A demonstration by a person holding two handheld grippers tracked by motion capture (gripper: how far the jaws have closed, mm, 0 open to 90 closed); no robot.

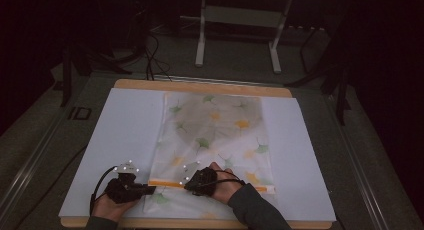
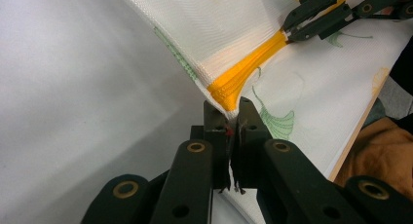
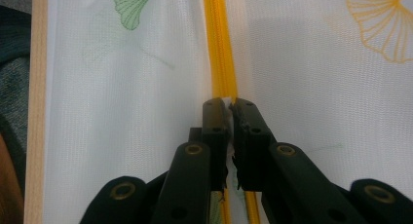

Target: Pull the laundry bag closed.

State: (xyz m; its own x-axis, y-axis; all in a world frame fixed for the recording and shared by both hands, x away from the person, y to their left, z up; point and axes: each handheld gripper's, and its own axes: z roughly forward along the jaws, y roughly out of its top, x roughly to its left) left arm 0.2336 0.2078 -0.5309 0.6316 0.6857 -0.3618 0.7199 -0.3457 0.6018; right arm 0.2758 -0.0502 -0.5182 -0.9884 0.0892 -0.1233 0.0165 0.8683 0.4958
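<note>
Zipper run on the mesh laundry bag, step in hand.

The bag lay flat on the white sheet; its orange zipper crossed the near end; the left gripper was clamped on the zipper's end corner; the right gripper, further along the zipper, was clenched on what appeared to be the slider; judged next: left anchors, right draws steadily along the zipper.

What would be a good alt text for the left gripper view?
The left gripper is shut on the end of an orange zipper in a white mesh bag with leaf prints; farther along, the right gripper pinches the same zipper.
</note>
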